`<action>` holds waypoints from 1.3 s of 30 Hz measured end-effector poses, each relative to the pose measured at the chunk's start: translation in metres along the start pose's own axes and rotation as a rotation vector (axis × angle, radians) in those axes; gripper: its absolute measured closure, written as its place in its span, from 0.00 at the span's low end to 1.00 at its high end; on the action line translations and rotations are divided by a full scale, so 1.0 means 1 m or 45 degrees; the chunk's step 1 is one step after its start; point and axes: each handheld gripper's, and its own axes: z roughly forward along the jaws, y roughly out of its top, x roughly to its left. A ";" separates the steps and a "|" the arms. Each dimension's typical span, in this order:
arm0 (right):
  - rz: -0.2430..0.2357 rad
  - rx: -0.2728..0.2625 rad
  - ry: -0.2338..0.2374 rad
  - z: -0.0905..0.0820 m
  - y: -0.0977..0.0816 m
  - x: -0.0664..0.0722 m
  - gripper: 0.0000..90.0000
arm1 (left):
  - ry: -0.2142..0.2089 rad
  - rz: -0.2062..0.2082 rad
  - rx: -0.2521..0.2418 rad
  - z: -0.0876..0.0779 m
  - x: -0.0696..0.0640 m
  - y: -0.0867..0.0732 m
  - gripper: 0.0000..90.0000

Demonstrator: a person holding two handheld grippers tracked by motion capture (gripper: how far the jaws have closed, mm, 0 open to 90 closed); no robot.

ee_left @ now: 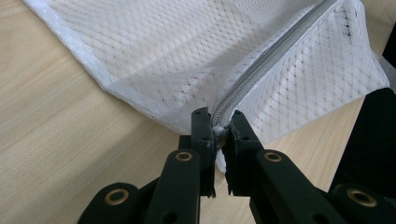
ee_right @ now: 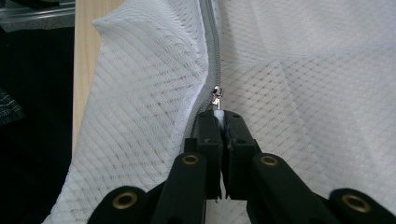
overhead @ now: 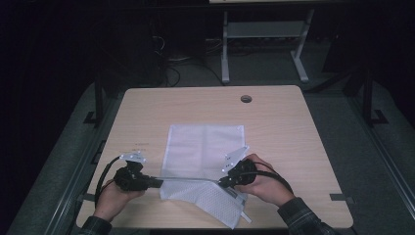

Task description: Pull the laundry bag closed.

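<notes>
A white mesh bag [overhead: 203, 147] lies flat on the wooden table [overhead: 288, 137], its near edge lifted and pulled taut between the two grippers. Along that edge runs a grey zipper [overhead: 188, 179]. My left gripper [overhead: 159, 183] is shut on the zipper's end [ee_left: 223, 122], pinching tape and mesh between its jaws. My right gripper [overhead: 221, 183] is shut on the white pull tab [ee_right: 218, 114], just behind the small metal slider [ee_right: 216, 94]. A flap of mesh [overhead: 220, 205] hangs toward the table's front edge below the right hand.
A round cable hole [overhead: 246, 99] sits near the table's far edge. Small dark print [overhead: 141, 143] marks the wood left of the bag. Beyond the table stands a white desk frame [overhead: 225, 54] on the dark floor.
</notes>
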 end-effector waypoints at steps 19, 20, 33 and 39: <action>0.021 0.003 -0.023 -0.010 -0.009 -0.002 0.96 | 0.007 -0.015 0.005 0.000 0.001 -0.001 0.93; 0.020 0.004 -0.026 -0.011 -0.010 -0.002 0.96 | 0.001 -0.015 0.006 0.000 0.002 -0.001 0.93; 0.049 0.006 -0.041 -0.018 -0.019 -0.006 0.96 | 0.016 -0.017 0.006 0.000 0.002 -0.001 0.93; 0.054 0.003 -0.039 -0.020 -0.021 -0.006 0.96 | 0.016 -0.015 0.005 0.001 0.001 0.000 0.93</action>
